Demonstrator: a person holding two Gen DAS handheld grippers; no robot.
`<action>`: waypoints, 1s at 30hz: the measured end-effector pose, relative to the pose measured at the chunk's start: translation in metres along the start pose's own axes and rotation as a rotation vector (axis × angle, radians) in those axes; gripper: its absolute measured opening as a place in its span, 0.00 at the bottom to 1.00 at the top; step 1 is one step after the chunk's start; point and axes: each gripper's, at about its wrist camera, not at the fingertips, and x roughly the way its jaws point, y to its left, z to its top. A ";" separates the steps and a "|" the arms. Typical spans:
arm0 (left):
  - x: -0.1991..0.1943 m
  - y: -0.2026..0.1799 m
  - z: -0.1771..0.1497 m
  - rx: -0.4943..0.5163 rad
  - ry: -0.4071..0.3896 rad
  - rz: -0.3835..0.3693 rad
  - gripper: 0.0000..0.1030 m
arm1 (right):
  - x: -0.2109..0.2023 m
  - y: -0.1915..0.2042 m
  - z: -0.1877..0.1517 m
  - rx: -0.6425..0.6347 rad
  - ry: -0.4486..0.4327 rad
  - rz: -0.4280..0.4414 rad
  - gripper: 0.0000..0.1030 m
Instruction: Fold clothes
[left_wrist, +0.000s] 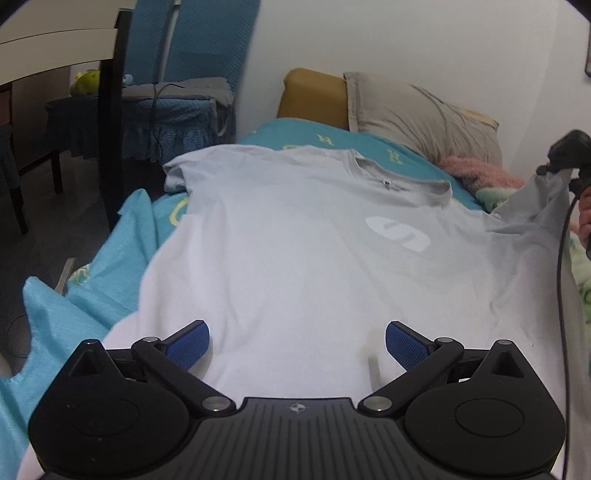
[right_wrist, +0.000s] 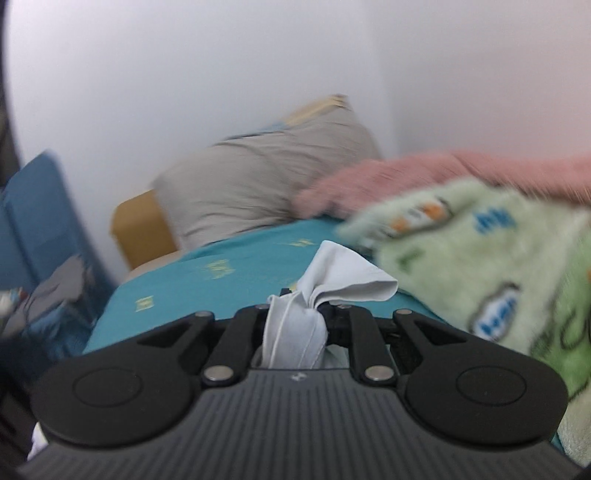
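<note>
One grey T-shirt (left_wrist: 295, 236) stretches toward twelve o'clock from the spread left gripper (left_wrist: 297, 345), its sleeve pinched in the right gripper (right_wrist: 301, 306).

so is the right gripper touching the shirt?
Touching. The right wrist view shows the right gripper shut on a bunched fold of the shirt.

The left gripper (left_wrist: 297, 345) has a black ribbed plastic body with a small round emblem at its centre, flanked by two smooth round black housings. Black linkage arms pinned with silver rivets reach forward to two fingers (left_wrist: 188, 345) faced with blue, finely textured pads. The right gripper (right_wrist: 297, 308) has the same black ribbed body, round housings, emblem and silver rivets, and seen from the left wrist it trails a thin black cable (left_wrist: 563, 258).
</note>
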 end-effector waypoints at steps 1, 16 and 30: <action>-0.002 0.005 0.004 -0.010 -0.004 0.014 1.00 | -0.002 0.021 0.000 -0.040 0.012 0.011 0.14; 0.017 0.042 0.025 -0.102 0.011 0.104 1.00 | 0.078 0.205 -0.140 -0.385 0.243 0.159 0.17; 0.008 0.024 0.017 -0.026 -0.020 0.105 1.00 | -0.053 0.138 -0.097 -0.242 0.176 0.268 0.88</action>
